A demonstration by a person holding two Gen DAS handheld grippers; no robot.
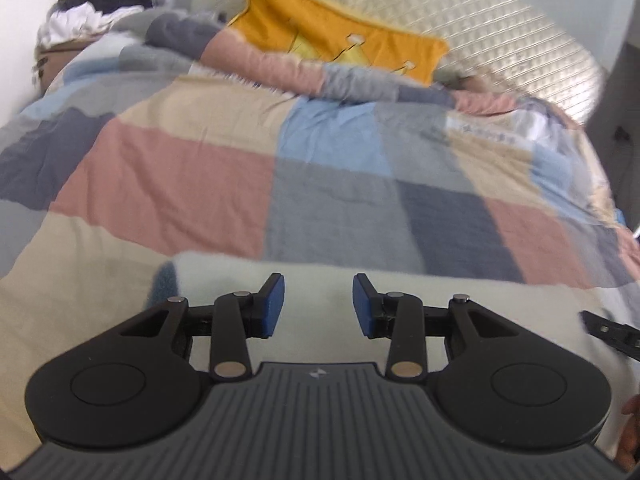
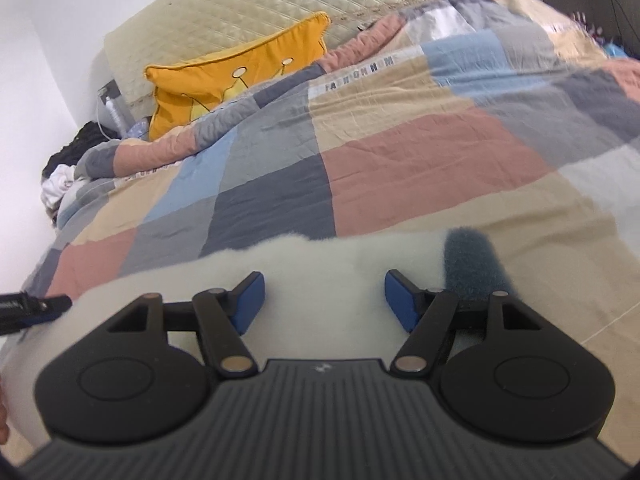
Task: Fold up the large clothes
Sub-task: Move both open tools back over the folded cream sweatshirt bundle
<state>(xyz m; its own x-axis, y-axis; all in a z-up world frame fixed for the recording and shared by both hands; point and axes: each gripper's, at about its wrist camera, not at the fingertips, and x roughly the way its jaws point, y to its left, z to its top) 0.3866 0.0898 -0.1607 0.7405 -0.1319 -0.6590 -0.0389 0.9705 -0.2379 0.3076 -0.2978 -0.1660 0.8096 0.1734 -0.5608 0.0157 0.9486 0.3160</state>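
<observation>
Lower centre of both views: white fleecy garment (image 1: pixel 320 292) (image 2: pixel 320 264) on the patchwork bed cover (image 1: pixel 180 176) (image 2: pixel 400 152), near edge cut off behind the tool bodies. Dark blue patch (image 2: pixel 472 256) at its right side, nature unclear. Left claw (image 1: pixel 318 306) and right claw (image 2: pixel 324 300): both released, blue pads apart over the fleece, nothing between them; contact with the cloth not discernible. Upper frame: yellow cushion (image 1: pixel 340 40) (image 2: pixel 236 80) partly hidden behind the rolled cover, against the quilted headboard (image 1: pixel 500 40). Upper left: blurred heap of clothes (image 1: pixel 92 12), indistinct.
</observation>
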